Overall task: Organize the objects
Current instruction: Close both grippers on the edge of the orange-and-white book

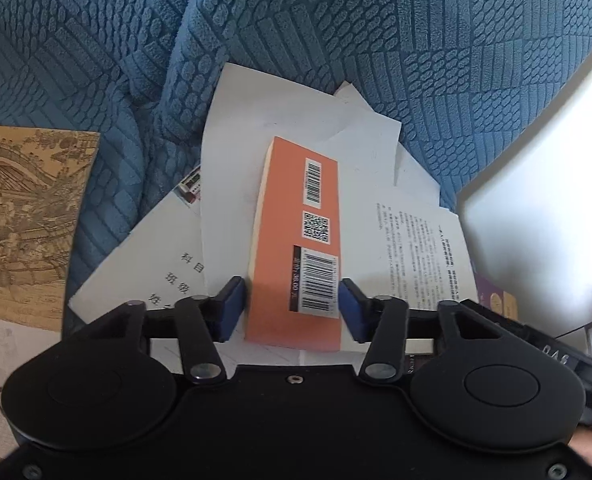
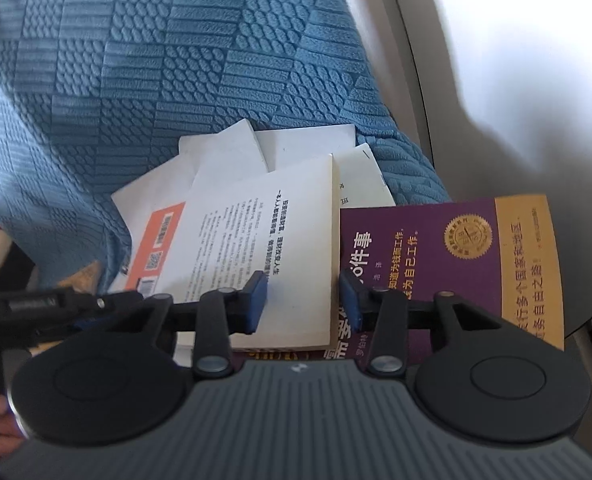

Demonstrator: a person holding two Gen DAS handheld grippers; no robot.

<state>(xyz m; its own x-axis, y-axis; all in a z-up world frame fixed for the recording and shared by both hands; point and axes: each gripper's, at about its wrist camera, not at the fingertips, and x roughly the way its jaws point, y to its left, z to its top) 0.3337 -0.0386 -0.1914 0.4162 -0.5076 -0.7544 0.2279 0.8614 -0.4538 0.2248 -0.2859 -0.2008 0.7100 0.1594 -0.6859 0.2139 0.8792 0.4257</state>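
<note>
The orange-and-white book (image 1: 296,240) lies atop loose papers (image 1: 296,120) on the blue sofa, its long axis running straight ahead between my left hand-held gripper (image 1: 293,308)'s half-closed pads, which flank it, grip unclear.

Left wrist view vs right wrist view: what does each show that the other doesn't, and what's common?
Only the left wrist view: the left gripper straddling the orange book's near end, its barcodes facing up, and a tan illustrated print at far left.

Only the right wrist view: the right gripper over the near edge of the white text-covered book, and the purple book's full cover with gold seal.

Both: the blue textured cover, the loose white papers, the orange book, the white book, and a sliver of the purple one.
</note>
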